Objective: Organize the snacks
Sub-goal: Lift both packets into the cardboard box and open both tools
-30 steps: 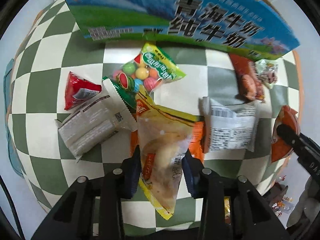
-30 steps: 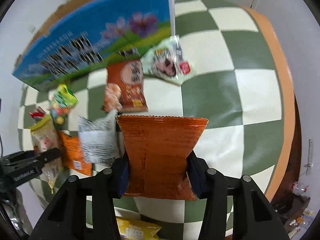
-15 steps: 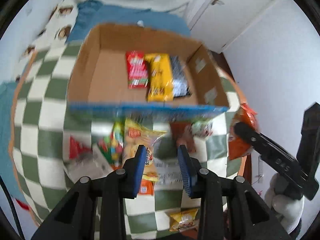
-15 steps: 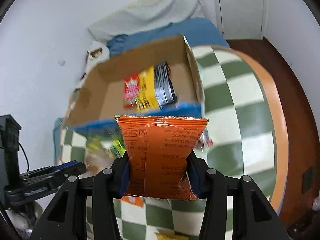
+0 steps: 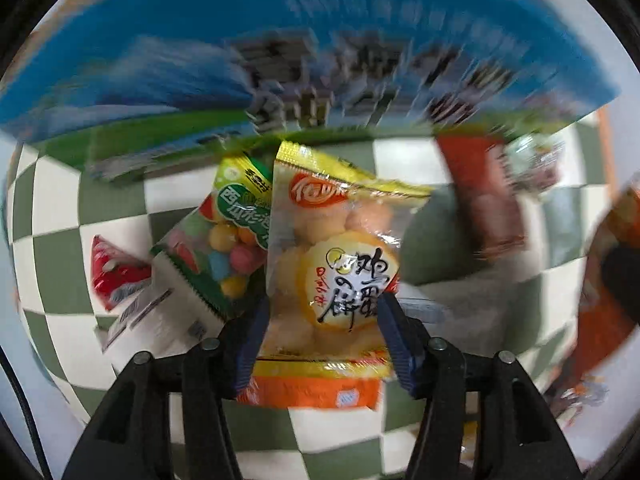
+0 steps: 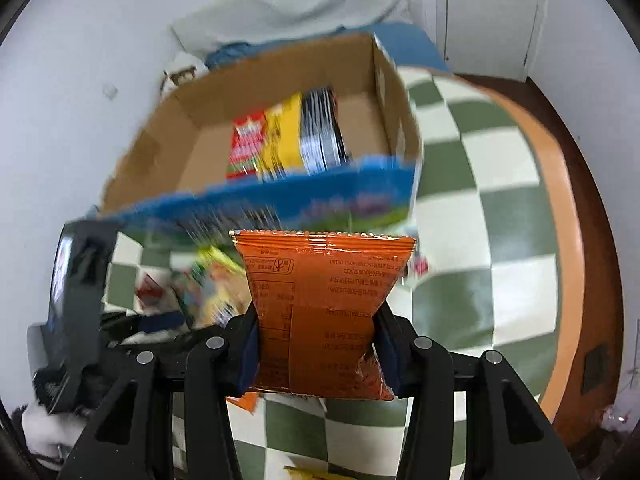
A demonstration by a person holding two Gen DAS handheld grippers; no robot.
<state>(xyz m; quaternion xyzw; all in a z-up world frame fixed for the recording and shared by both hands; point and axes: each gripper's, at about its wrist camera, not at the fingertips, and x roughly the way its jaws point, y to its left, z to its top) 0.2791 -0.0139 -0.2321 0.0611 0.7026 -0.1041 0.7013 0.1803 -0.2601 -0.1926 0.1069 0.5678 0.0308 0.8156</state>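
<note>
Green-and-cream checked cloth (image 6: 500, 200) on a round table with snack packets and an open box.

Largest is the cardboard box (image 6: 280, 200), brown inside, its glossy blue-and-green outer wall printed with lettering too blurred to read; flat red, yellow and black packets lie in it. The right gripper (image 6: 316, 352) is clamped on a crinkly orange packet (image 6: 324, 308) with a serrated seam, held up before the box. The left gripper (image 5: 320, 336) has just been opening; its pads stand apart on either side of a clear yellow-edged biscuit packet (image 5: 332, 248) bearing Chinese lettering, on the cloth before the box.
</note>
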